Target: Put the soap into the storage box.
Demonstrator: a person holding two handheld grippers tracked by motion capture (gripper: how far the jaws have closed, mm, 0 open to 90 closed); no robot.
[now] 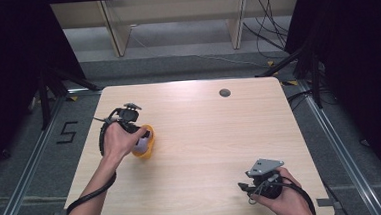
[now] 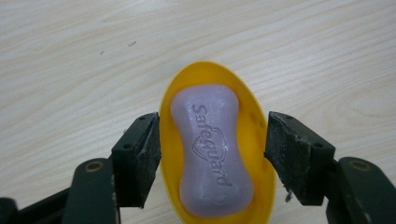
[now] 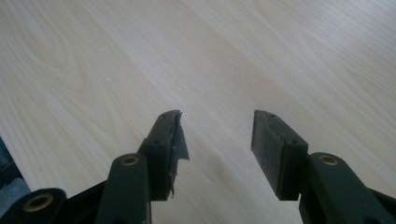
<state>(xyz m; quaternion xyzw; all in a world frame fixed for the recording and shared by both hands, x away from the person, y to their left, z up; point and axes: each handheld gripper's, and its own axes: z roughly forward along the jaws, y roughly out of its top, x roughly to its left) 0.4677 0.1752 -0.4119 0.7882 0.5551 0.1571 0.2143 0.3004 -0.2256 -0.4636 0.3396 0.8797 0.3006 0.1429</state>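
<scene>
- Nearest the table's front edge, at right: right gripper [image 1: 245,190] resting low over bare wood, jaws parted with nothing between them, as seen along them in the right gripper view [image 3: 217,135].
- Toward mid-table, at left: left hand [image 1: 115,142] carrying the left gripper [image 2: 212,154], pointed down over the yellow soap dish [image 2: 252,140].
- Inside the dish: lilac soap bar [image 2: 210,154], lying flat along the dish's length, brand lettering up.
- Left jaws spread wider than the dish, one pad on each long side, both pads clear of the rim and of the bar; nothing gripped.
- Dish seated flat on the wooden table [image 1: 205,136], well apart from the right gripper.
- Step in hand, judged: placement of the bar in the dish appears complete, release done.
- Next move, judged: straight lift of the left gripper with pads kept clear of the rim, to avoid tipping or dragging the dish.
- Far edge of the table: small dark round cap [image 1: 224,93], untouched.
</scene>
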